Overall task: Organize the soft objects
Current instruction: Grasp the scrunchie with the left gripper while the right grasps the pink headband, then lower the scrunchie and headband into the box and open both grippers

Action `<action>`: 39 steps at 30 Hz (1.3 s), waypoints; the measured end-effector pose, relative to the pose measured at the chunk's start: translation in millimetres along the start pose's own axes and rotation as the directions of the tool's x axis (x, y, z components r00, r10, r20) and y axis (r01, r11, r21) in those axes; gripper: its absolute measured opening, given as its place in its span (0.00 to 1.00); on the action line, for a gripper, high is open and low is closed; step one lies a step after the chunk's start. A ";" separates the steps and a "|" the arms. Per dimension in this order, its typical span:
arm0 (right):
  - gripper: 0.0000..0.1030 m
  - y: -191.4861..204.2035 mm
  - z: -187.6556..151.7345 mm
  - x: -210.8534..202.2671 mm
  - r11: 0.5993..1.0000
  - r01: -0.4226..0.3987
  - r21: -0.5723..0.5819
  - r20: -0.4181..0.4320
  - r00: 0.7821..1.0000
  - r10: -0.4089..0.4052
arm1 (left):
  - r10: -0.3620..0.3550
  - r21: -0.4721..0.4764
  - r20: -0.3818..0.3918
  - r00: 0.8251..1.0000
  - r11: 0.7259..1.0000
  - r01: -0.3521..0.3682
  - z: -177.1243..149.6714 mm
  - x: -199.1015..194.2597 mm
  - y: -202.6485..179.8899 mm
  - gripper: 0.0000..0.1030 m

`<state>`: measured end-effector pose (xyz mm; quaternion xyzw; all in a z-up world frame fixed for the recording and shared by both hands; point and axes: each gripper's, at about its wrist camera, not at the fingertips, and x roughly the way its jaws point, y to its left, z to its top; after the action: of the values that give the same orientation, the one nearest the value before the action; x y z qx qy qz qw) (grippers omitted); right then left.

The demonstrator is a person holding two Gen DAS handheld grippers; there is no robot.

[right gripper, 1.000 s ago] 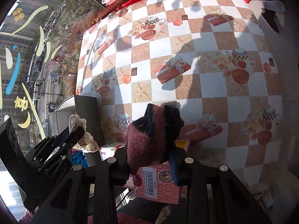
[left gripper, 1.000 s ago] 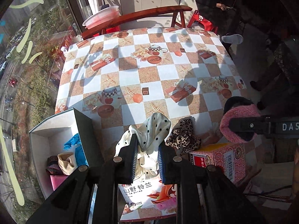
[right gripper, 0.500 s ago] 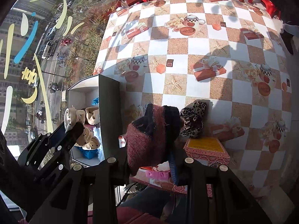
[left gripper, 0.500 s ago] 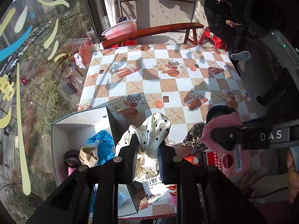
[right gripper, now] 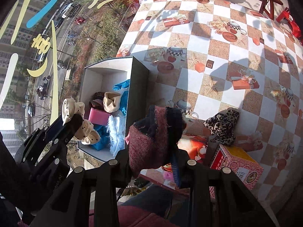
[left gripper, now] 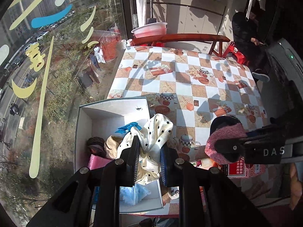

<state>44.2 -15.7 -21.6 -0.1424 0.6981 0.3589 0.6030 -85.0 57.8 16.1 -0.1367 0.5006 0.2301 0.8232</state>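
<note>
My left gripper [left gripper: 148,147] is shut on a cream polka-dot scrunchie [left gripper: 151,132] and holds it above the open white box [left gripper: 113,109]; the scrunchie also shows in the right wrist view [right gripper: 75,111]. My right gripper [right gripper: 153,147] is shut on a pink and black knitted piece [right gripper: 151,138], held above the table's near edge, right of the box [right gripper: 138,79]; the piece also shows in the left wrist view [left gripper: 223,138]. A leopard-print scrunchie [right gripper: 222,124] lies on the table. The box holds several soft items, among them a beige cloth [right gripper: 111,102] and a pink block [right gripper: 98,115].
The checkered tablecloth [left gripper: 189,83] covers the table. A red patterned carton [right gripper: 236,164] stands at the near edge, beside a printed pack [right gripper: 191,147]. A window is to the left. A wooden bench [left gripper: 180,37] and a seated person [left gripper: 244,30] are behind the table.
Both grippers rose and moved left with their loads. The polka-dot scrunchie is now over the box instead of over the printed pack.
</note>
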 end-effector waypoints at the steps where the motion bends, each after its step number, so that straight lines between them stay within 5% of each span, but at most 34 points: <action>1: 0.34 3.4 0.4 1.9 1.000 0.001 -0.007 -0.005 1.000 -0.001 | 0.004 -0.010 -0.001 1.000 1.000 -0.004 -1.9 -0.4 4.1 0.21; 23: 0.34 68.7 3.5 26.3 0.991 -0.003 -0.132 -0.048 0.999 -0.004 | 0.084 -0.142 -0.020 0.996 0.986 -0.086 -33.1 -4.8 67.1 0.21; 39: 0.34 110.8 14.0 40.8 0.977 -0.007 -0.214 -0.044 0.999 -0.003 | 0.105 -0.112 -0.078 0.991 0.987 -0.114 -50.9 9.6 78.1 0.21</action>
<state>-24.9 81.1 -23.8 -0.2135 0.6686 0.4295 0.5683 -160.3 103.8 -15.5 -0.1649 0.5225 0.2987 0.7814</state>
